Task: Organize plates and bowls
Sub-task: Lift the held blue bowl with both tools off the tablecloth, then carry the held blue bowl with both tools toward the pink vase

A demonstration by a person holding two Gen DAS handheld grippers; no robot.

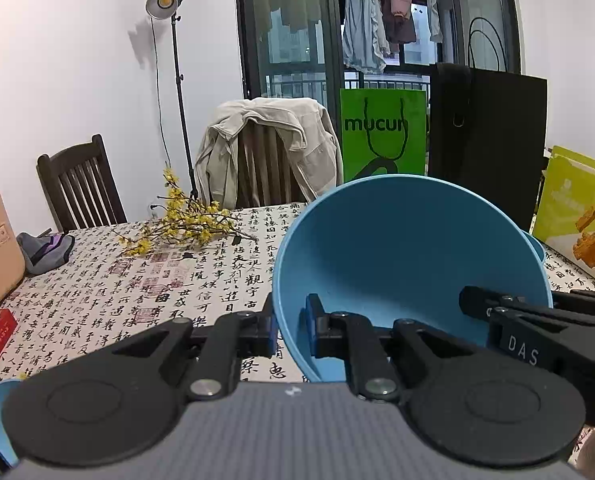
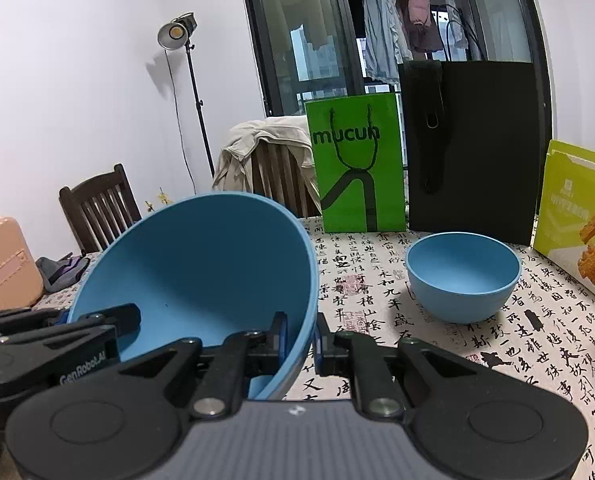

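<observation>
Your table (image 2: 449,360), under its calligraphy-print cloth, is the anchor here: at its far edge stand the black bag (image 2: 471,152), the green "mucun" bag (image 2: 359,164) and the yellow-green snack box (image 2: 577,224), with a jacket-draped chair (image 1: 265,152) just behind that edge. Over the near part of the table you hold the large blue bowl (image 1: 409,264) tilted steeply, its opening turned toward you and its lower rim raised off the cloth. You have it from both sides — your left gripper (image 1: 291,330) pinches the rim on the bowl's left, one pad inside the wall and one outside, and your right gripper (image 2: 300,340) pinches the opposite rim the same way, fingers nearly pressed together with only the thin wall between them. A smaller blue bowl (image 2: 463,276) sits upright on the table, near the black bag and well apart from the held one. A spray of yellow flowers (image 1: 185,224) lies on the cloth toward the table's far left.
</observation>
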